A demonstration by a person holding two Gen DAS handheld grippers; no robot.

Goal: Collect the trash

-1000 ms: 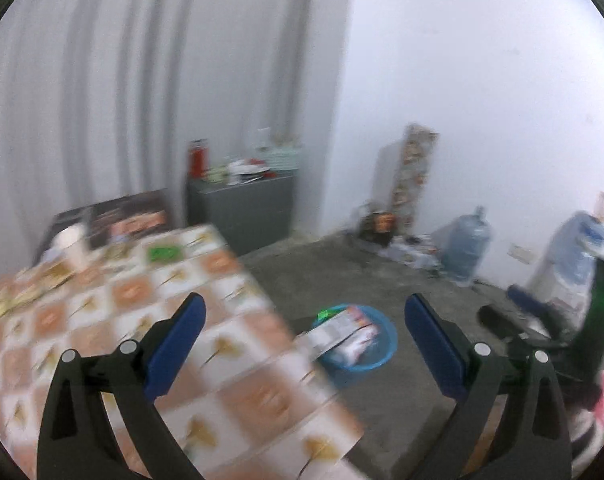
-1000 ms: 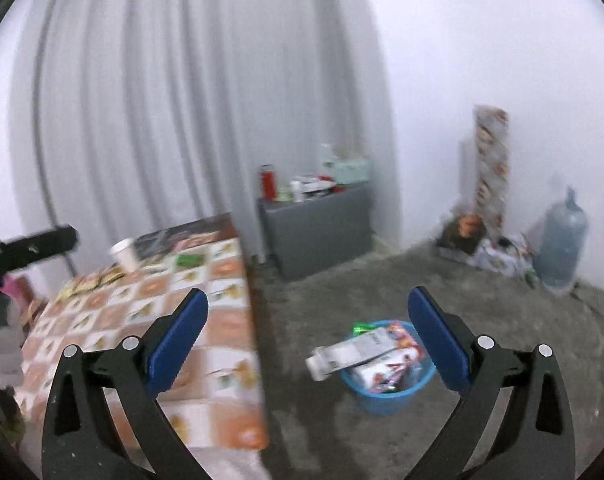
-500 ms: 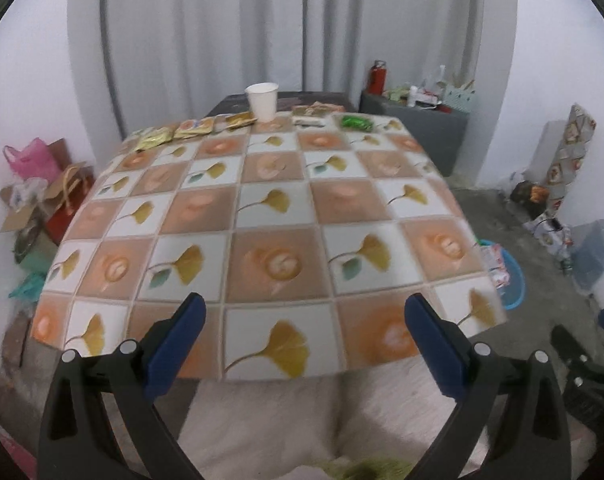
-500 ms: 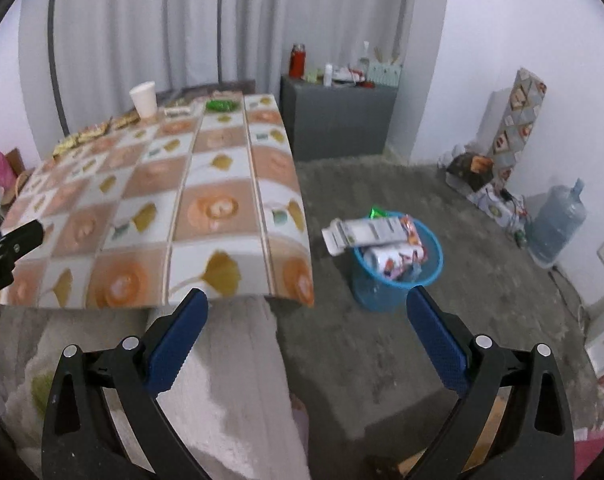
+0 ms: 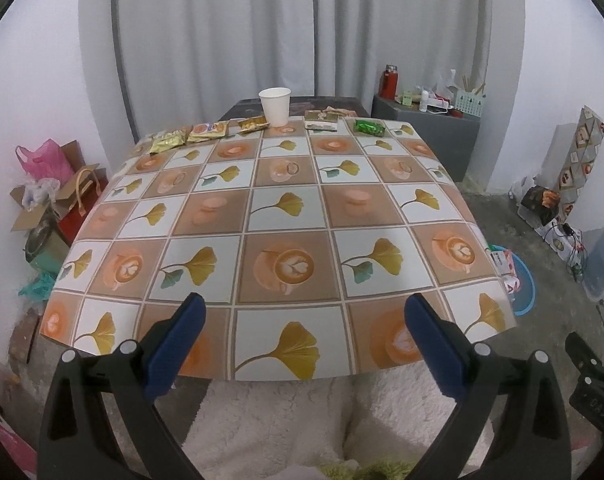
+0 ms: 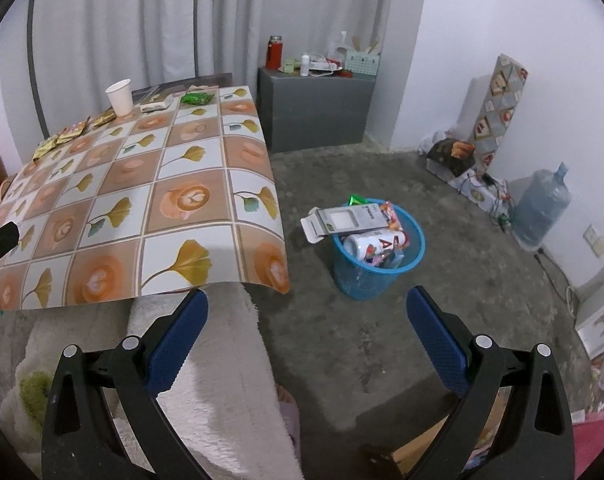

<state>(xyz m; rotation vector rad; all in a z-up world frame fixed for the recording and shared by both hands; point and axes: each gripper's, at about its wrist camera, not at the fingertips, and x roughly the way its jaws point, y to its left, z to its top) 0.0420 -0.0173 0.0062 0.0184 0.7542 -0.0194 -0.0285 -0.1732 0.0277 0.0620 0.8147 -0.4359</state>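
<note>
Change since the earlier frames: both cameras had swung from the far wall and floor down onto the table; the left view, blurred and turned toward the corner a second before, now faced squarely along the tabletop, while the right view had settled lower over the floor and bin.
Tabletop: the square tabletop with the brown-and-white ginkgo-leaf cloth [image 5: 278, 216] lay directly ahead of the left gripper [image 5: 302, 336] and off to the left of the right gripper [image 6: 306, 332].
Bin: the blue mesh plastic bin [image 6: 366, 276] stood on the concrete floor just beside the table's right edge, heaped with cartons and wrappers, a grey-white flat box [image 6: 342, 222] lying across its rim.
Remaining trash: all of it sat in a row along the far edge, well apart from both pairs of fingers, the row's long axis running left to right across the left view.
Cup: the white paper cup [image 5: 275, 106] stood upright, mouth up, near the row's middle.
Small box: a white-and-green flat carton [image 5: 321, 121] lay just right of the cup.
Packets: a green foil packet [image 5: 369, 127] and several gold and yellow foil sachets [image 5: 190, 136] lay flat, long sides roughly parallel to the far edge.
Left fingers: spread wide, holding nothing.
Right fingers: likewise spread and empty.
Nearer hand: by my judgement the left, facing the row head-on; a long forward reach seemed needed.
</note>
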